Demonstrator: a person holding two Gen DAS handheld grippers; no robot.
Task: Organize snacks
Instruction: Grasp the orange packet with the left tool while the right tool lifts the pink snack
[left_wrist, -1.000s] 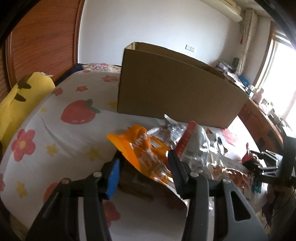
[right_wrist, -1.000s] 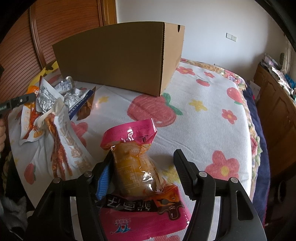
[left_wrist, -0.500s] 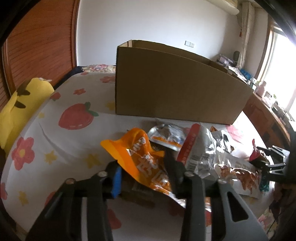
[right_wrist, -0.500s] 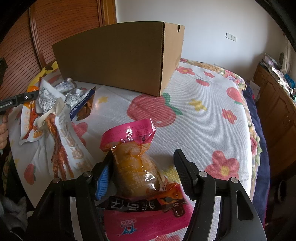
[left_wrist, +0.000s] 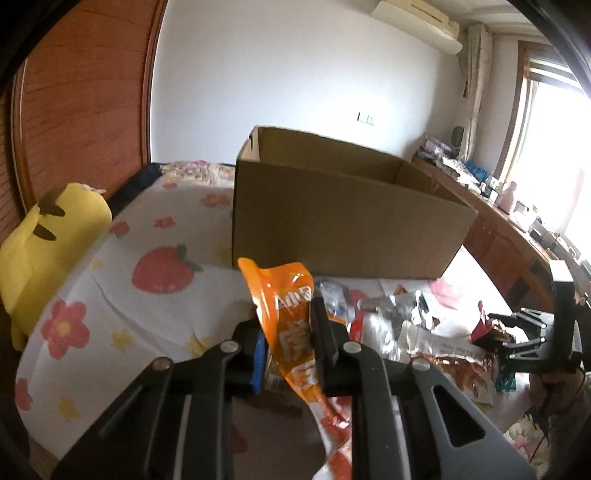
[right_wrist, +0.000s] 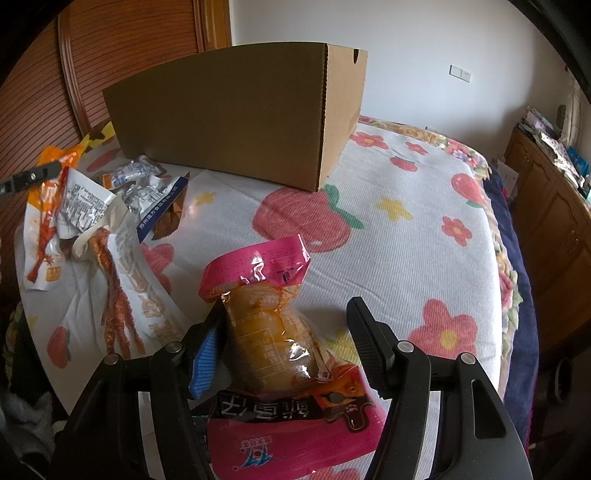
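Note:
My left gripper (left_wrist: 286, 334) is shut on an orange snack packet (left_wrist: 286, 295) and holds it lifted above the bed, in front of the open cardboard box (left_wrist: 343, 218). My right gripper (right_wrist: 291, 336) is open around a pink and orange snack packet (right_wrist: 266, 321) that lies on the bed between its fingers. The box (right_wrist: 236, 118) stands at the back in the right wrist view. A pile of several snack packets (right_wrist: 96, 206) lies to the left of it; the pile also shows in the left wrist view (left_wrist: 413, 332).
The bed has a white sheet with strawberries and flowers (right_wrist: 406, 229). A yellow plush toy (left_wrist: 48, 236) lies at its left side. A wooden cabinet (right_wrist: 554, 206) stands along the right. A wooden wardrobe (left_wrist: 81, 103) is behind.
My left gripper closed on the orange packet and lifted it up off the pile. My right gripper stayed open around the pink packet and barely moved.

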